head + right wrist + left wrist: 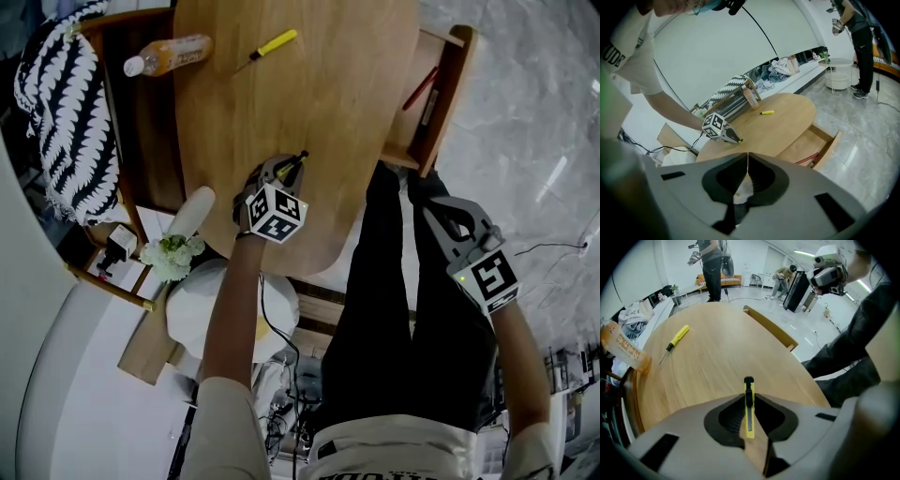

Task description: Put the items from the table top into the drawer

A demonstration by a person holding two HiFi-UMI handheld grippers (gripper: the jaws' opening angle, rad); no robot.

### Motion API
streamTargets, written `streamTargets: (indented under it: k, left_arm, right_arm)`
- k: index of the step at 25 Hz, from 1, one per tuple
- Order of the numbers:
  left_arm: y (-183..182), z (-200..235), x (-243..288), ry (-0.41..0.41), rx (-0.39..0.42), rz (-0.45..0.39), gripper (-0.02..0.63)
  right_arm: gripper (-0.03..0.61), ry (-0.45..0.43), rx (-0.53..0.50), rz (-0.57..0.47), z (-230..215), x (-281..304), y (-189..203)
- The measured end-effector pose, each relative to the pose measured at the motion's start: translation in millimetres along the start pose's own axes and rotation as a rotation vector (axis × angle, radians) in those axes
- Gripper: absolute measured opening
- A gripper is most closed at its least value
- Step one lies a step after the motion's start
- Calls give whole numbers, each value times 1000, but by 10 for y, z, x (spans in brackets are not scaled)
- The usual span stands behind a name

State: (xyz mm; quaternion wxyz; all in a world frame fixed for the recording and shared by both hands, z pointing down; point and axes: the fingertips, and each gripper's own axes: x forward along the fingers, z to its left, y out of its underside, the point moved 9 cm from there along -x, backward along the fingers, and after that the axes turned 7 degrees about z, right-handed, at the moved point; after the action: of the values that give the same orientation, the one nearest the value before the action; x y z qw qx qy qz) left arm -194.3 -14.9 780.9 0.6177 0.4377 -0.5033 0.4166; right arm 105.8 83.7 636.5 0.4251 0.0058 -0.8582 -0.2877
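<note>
Left gripper (292, 167) sits over the near edge of the oval table (309, 84). It points steeply down, with its marker cube turned up toward the head camera. My bare left forearm runs straight up to it from the bottom of the head view. Its own view shows the jaws clamped on a yellow and black utility knife (749, 413). The knife stands lengthwise between the pads with its black tip poking out past them. I can't tell whether the tip touches the wood. Right gripper (747, 159) is off the table, beside the near right edge and over my dark trousers. It tilts down at a moderate slant toward the open drawer (450, 94), well apart from the left one. Its jaws are pressed together with nothing between them. The right forearm comes in from the lower right corner of the head view. The drawer is pulled out on the table's right side, and a red item (420, 89) lies inside it. I can't make out what that item is. A yellow-handled screwdriver (267, 49) lies on the far part of the tabletop, well clear of both grippers. An orange drink bottle (169, 54) is at the far left rim. I can't tell whether it rests on the table or on the chair next to it.
</note>
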Motion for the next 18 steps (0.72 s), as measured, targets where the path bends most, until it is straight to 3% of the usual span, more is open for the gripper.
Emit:
streamTargets:
  k: [18]
  left_arm:
    - [-1087, -521, 40, 8, -110, -156, 76]
  right_arm:
    - [21, 29, 44, -10, -362, -344, 404]
